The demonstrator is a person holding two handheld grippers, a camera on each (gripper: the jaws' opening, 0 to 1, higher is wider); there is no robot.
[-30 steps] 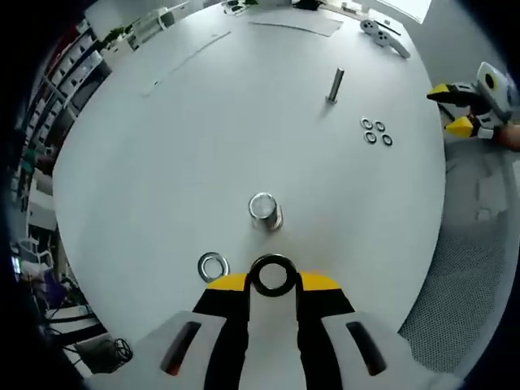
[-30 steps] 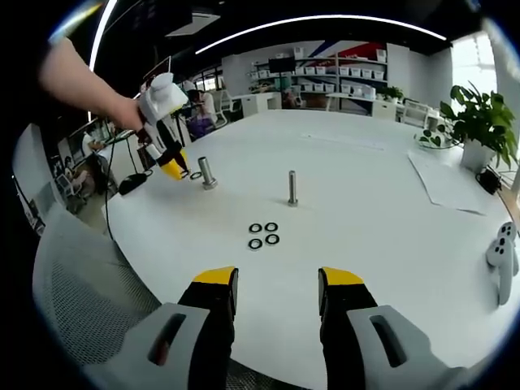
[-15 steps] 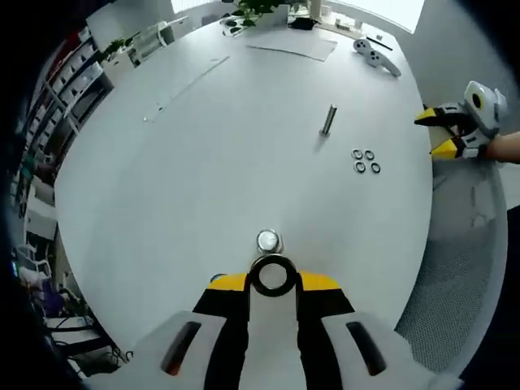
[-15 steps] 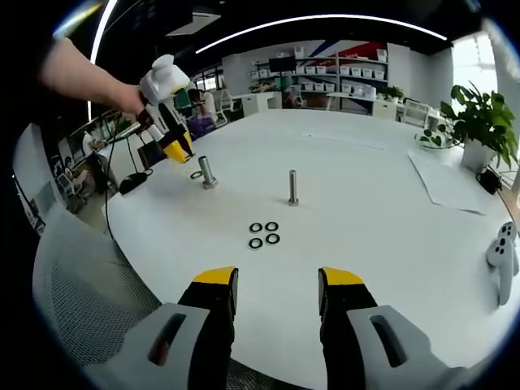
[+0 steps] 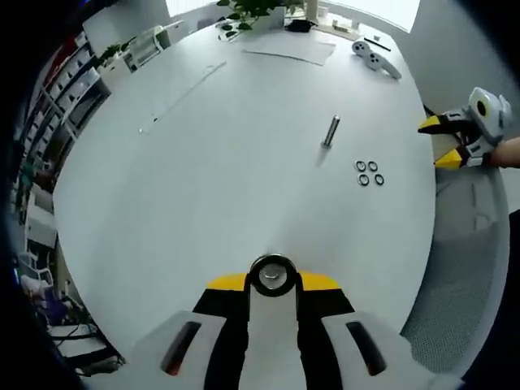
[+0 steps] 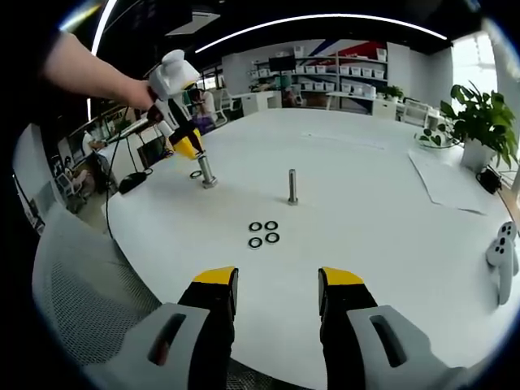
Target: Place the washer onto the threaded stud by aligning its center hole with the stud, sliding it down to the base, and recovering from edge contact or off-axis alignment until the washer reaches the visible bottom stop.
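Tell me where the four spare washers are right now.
In the right gripper view the four washers lie in a tight cluster on the white table, just ahead of the right gripper and nearer than the middle stud.

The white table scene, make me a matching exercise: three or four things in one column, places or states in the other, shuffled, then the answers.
1. washer
2. left gripper
3. four washers
4. right gripper

A. open, holding nothing
B. lying flat together on the table
C. gripped between yellow tips
D. just above the near stud

Pairs: 1-C, 2-D, 3-B, 4-A
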